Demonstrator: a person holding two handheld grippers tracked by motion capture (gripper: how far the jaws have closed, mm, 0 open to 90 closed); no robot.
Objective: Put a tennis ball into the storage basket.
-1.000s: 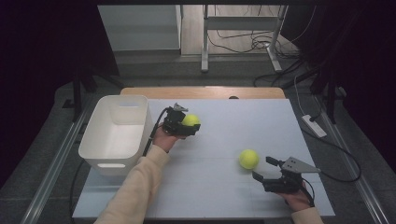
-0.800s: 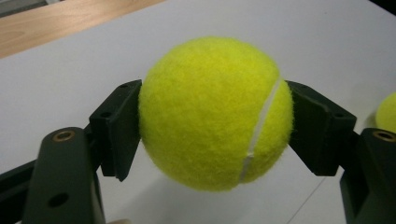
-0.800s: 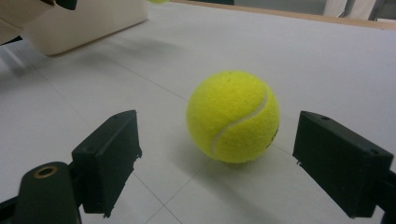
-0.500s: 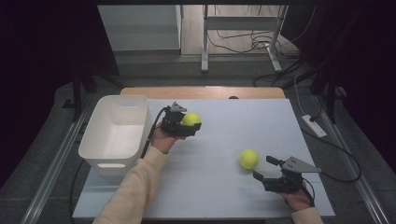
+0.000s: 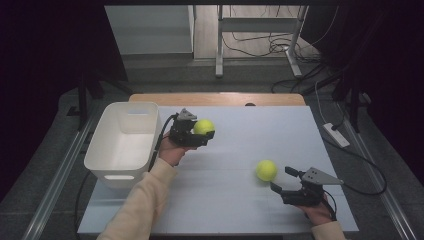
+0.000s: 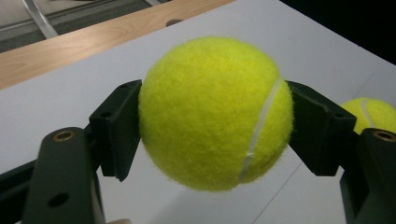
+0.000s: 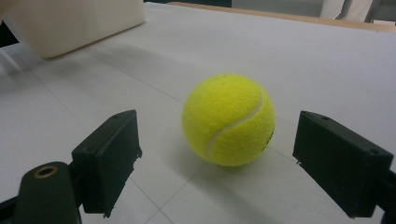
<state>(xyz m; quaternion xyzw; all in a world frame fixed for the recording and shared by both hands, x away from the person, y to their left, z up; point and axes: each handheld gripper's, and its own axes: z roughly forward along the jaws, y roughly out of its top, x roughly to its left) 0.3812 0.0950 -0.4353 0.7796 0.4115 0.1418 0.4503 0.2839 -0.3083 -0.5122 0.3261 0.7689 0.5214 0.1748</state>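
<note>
At the left edge of the pale grey bench (image 5: pixel 235 200) sits a white rectangular plastic tub (image 5: pixel 125 137), nothing visible inside it. Just right of its rim the left gripper (image 5: pixel 202 134) hovers, its black jaws clamped on a fuzzy yellow-green tennis ball (image 6: pixel 215 112), clear of the surface; in the left gripper view both pads press into the felt. So the carry looks to be on, and by my reading the next move is a short swing over the tub wall, then a release above the open tub, high enough that the ball clears the rim. Further right, a second yellow-green tennis ball (image 7: pixel 228 119) rests on the bench, well apart from the tub. The right gripper (image 5: pixel 281 180) waits just behind it, jaws spread wide, pads either side and not touching. That one calls for a small push forward and a squeeze. No brand or lettering is readable on either ball; only the white seams show.
</note>
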